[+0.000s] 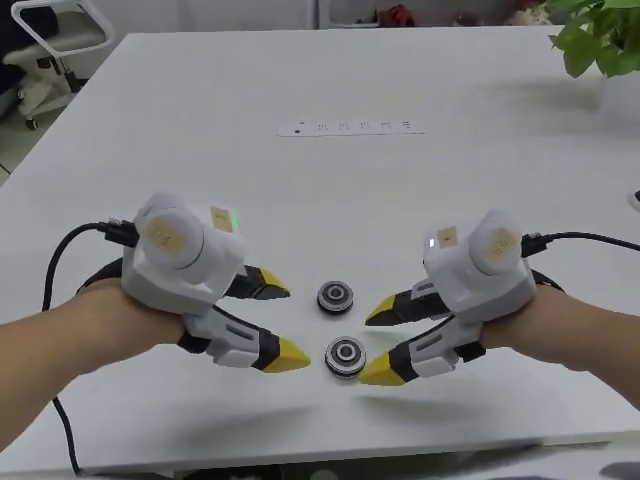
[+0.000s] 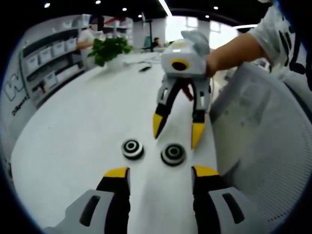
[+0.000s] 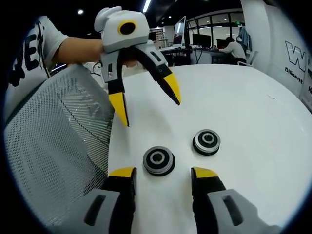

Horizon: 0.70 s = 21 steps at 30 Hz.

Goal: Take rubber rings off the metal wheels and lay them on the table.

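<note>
The left gripper [image 1: 285,322] and right gripper [image 1: 372,345] have rounded white housings, black jaws tipped yellow and trailing black cables [image 1: 58,262], and the person wears a white short-sleeved shirt [image 3: 41,41] with black print.

The right tongs [image 3: 163,172] gape — near wheel [image 3: 159,161] just ahead, far wheel [image 3: 206,142] beyond, left tongs [image 3: 148,106] opposite.
</note>
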Motion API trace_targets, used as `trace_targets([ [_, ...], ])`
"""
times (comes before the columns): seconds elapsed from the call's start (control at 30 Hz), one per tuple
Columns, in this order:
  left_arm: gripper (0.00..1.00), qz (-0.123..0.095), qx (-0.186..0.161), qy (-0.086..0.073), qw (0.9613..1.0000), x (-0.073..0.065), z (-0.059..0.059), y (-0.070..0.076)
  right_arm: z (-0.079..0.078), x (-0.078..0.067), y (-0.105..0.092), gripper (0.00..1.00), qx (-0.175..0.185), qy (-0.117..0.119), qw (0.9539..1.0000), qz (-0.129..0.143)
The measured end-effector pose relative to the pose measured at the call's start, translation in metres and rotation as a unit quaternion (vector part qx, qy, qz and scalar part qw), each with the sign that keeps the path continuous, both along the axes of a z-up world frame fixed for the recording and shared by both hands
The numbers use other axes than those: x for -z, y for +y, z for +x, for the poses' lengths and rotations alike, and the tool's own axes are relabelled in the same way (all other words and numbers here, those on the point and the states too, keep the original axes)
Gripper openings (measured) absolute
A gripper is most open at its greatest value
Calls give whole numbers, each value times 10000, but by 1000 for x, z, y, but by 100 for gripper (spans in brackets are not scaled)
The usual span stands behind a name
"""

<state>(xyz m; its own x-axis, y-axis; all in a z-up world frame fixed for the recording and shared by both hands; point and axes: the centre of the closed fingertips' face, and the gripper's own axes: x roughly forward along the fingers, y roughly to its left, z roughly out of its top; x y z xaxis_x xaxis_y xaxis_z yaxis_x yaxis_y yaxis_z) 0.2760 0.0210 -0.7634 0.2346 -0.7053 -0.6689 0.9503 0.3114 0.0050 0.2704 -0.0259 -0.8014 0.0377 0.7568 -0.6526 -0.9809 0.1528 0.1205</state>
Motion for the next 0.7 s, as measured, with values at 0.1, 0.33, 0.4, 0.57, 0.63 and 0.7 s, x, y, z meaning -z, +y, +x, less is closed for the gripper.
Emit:
trace_targets([
  [0.1,50,7,47,33,10000,3,1,-2,0,1,1,41,-10,9,10000,1],
  [0.33,49,48,177,69,9998,10,-2,-10,-4,4,4,36,-94,41,9999,-18],
  [0.4,49,49,209,92,9997,11,-3,-12,-5,4,5,33,-123,35,9999,-20],
  [0.57,46,82,288,151,9994,15,-6,-17,-4,3,6,32,-105,24,9999,8],
  [0.63,45,61,301,178,9994,16,-7,-19,-3,3,6,32,-85,23,10000,22],
  [0.7,44,46,308,206,9993,17,-8,-21,-3,3,6,32,-80,17,10000,23],
])
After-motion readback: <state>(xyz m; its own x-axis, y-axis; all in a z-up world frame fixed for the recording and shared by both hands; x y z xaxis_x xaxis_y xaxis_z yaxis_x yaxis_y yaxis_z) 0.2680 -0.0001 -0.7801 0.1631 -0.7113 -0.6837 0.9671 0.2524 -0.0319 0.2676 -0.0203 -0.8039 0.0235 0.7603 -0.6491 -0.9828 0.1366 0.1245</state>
